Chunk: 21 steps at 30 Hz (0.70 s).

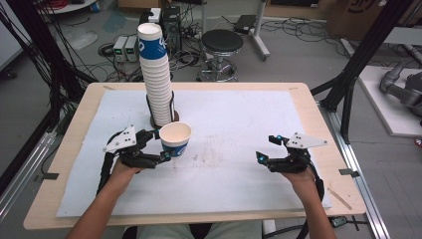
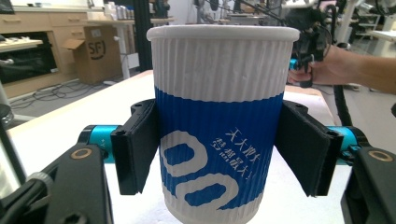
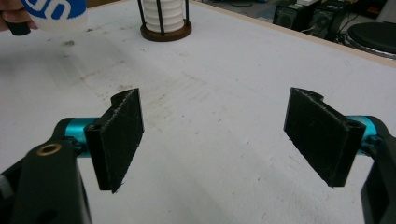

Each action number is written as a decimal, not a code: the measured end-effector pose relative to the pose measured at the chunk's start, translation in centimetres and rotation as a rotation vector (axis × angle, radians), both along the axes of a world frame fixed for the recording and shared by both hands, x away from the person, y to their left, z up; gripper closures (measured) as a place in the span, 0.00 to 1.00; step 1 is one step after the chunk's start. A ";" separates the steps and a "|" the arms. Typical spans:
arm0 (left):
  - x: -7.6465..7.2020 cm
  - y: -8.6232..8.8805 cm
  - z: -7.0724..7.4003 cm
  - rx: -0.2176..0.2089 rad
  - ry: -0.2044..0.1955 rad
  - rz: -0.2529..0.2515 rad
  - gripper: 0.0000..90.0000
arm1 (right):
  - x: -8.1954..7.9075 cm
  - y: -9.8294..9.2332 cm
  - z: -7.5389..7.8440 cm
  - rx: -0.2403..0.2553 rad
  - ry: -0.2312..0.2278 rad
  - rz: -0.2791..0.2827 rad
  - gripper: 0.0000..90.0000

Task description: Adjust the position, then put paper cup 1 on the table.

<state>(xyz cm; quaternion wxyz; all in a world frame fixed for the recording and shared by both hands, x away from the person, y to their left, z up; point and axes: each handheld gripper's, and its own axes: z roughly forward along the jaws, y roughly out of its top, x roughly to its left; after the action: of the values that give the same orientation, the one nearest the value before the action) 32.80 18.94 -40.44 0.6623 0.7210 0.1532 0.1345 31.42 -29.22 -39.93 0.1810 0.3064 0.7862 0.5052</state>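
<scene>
Left gripper view: left claw (image 2: 219, 154) clamps paper cup (image 2: 223, 116) upright; right claw (image 3: 219, 140) spread apart.

Paper cup (image 2: 223, 121) base cut off by bottom edge in left gripper view. Small white print on blue band blurred, unreadable. Cup stack (image 3: 164, 13) top cropped in right gripper view.

Your left gripper view gives you the clearest print: the paper cup (image 2: 223, 121) carries two rows of small white Chinese characters on its blue band (too blurred to make out), beside large white looping shapes like "00". Behind it, the cardboard box (image 2: 95, 51) reads "SF". Nothing else you can see is legible.
</scene>
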 end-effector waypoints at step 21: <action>-0.5 3.6 -0.1 -0.061 -0.017 0.097 0.35 | 0.0 0.1 -0.3 -0.025 -0.006 -0.004 0.23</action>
<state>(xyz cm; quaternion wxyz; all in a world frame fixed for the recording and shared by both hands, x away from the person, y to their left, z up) 32.26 22.54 -40.52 0.6778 0.6911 0.1862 0.1680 31.38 -29.13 -40.24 0.1883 0.3041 0.7912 0.4960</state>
